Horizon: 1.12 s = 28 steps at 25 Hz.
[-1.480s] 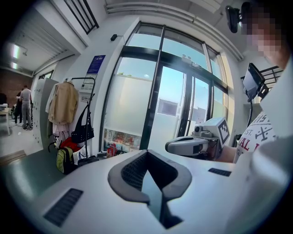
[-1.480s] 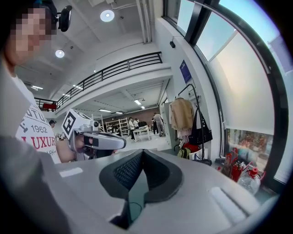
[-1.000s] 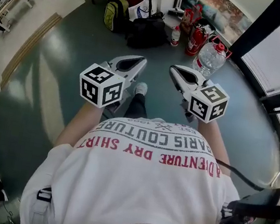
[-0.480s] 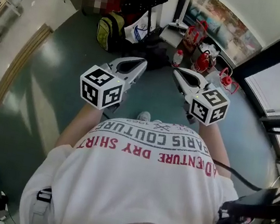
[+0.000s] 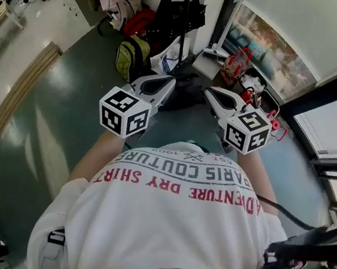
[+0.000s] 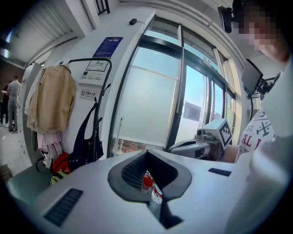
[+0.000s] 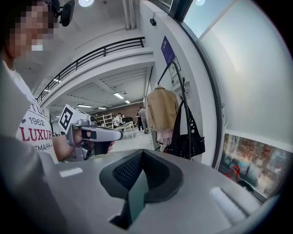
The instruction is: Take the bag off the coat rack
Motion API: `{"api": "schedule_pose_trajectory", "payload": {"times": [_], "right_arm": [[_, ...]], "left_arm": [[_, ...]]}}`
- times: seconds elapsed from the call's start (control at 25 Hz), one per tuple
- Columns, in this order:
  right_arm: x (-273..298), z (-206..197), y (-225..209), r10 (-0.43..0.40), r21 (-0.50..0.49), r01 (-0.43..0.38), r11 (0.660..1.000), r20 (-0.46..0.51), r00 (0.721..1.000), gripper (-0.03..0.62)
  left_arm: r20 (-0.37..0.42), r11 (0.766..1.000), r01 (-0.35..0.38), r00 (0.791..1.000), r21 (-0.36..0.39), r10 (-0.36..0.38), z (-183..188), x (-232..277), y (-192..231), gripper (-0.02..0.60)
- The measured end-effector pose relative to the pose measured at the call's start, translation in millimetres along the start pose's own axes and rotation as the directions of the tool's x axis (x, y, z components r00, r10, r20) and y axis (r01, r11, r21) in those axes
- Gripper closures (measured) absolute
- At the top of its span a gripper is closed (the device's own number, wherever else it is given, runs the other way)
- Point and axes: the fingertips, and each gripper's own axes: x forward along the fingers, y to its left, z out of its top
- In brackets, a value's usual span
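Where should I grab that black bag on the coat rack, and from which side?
Probably the black bag's straps, high up near the coat rack, coming from the window side: they hang taut, while a beige coat crowds the other side.

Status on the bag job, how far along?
Done: nothing yet. The black studded shoulder bag hangs from the black metal coat rack. In hand: nothing; left tongs and right tongs are shut and empty, short of it. Left: approach, open, grip strap, lift off.
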Motion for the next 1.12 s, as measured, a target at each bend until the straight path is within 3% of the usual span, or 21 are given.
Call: {"api": "schedule_pose_trajectory", "payload": {"times": [0.24, 0.64, 0.96, 1.12], "right_arm": [[21, 25, -32, 0.035, -0.009, -0.035, 0.999, 0.033, 0.999, 0.592], [93, 60, -132, 0.080, 0.030, -0.081, 0.996, 0.013, 0.997, 0.592], [153, 66, -209, 0.105, 0.080, -0.102, 0.992, -0.035, 0.994, 0.592], [168, 66, -231, 0.112, 0.096, -0.107, 0.990, -0.054, 0.992, 0.592]], "left_arm": [[0.052, 0.997, -0.070, 0.996, 0.025, 0.068, 26, 19, 33, 0.579], [0.072, 0.994, -0.099, 0.992, -0.051, 0.103, 62, 101, 120, 0.579], [-0.015, 0.991, -0.103, 0.995, -0.080, 0.102, 48, 183, 181, 0.580], [-0.010, 0.991, -0.087, 0.996, -0.105, 0.086, 57, 202, 197, 0.578]]}}
